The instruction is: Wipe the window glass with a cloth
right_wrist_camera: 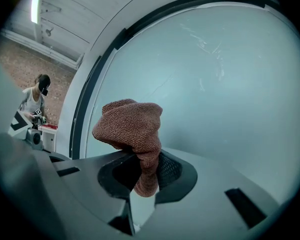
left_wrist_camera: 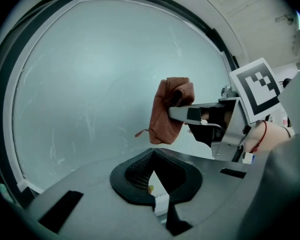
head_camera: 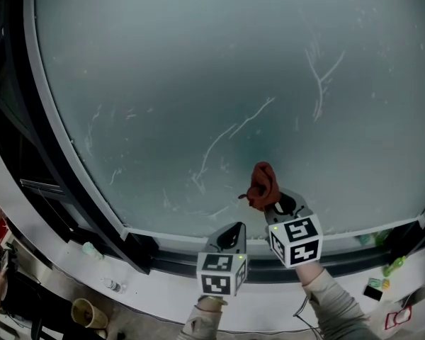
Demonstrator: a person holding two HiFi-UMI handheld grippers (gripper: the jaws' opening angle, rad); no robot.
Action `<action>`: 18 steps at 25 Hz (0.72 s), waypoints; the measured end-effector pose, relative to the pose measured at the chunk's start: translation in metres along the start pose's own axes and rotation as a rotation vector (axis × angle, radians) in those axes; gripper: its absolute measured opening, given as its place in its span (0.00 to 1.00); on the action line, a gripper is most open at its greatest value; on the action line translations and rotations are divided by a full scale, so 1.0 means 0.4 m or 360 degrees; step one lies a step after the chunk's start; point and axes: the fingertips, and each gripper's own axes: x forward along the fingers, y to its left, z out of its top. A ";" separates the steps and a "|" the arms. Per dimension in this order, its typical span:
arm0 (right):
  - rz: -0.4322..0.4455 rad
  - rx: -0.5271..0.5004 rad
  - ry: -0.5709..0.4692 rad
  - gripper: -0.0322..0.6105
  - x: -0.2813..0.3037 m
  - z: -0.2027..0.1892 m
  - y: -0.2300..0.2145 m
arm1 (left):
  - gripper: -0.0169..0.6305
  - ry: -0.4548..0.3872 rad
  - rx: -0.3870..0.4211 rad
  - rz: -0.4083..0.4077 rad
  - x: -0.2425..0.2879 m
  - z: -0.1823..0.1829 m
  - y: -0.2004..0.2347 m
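Observation:
A reddish-brown cloth [head_camera: 262, 186] is bunched against the lower middle of the frosted window glass [head_camera: 198, 83]. My right gripper [head_camera: 273, 205] is shut on it. In the right gripper view the cloth [right_wrist_camera: 132, 126] bulges above the right gripper [right_wrist_camera: 147, 176], a tail pinched between the jaws. My left gripper [head_camera: 234, 231] hangs just left of and below the right one, off the glass, shut and holding nothing. The left gripper view shows the left gripper [left_wrist_camera: 152, 176], and beyond it the cloth [left_wrist_camera: 171, 109] in the right gripper [left_wrist_camera: 190, 115] before the glass [left_wrist_camera: 90, 84].
White streaks [head_camera: 322, 76] mark the glass. A dark frame [head_camera: 57, 154] runs down the left side and along the sill. Below lie a cup [head_camera: 88, 312], a small bottle [head_camera: 112, 285] and green items [head_camera: 393, 266]. A person [right_wrist_camera: 35, 101] stands far left.

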 end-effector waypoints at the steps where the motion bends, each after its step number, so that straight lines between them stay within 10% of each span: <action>1: -0.0004 -0.0011 0.0000 0.12 0.013 0.006 -0.007 | 0.03 0.0001 0.0005 0.0003 0.007 0.001 0.003; 18: -0.0130 -0.0195 0.0018 0.12 0.052 0.053 -0.152 | 0.03 -0.0006 0.0016 -0.0061 0.093 0.021 -0.014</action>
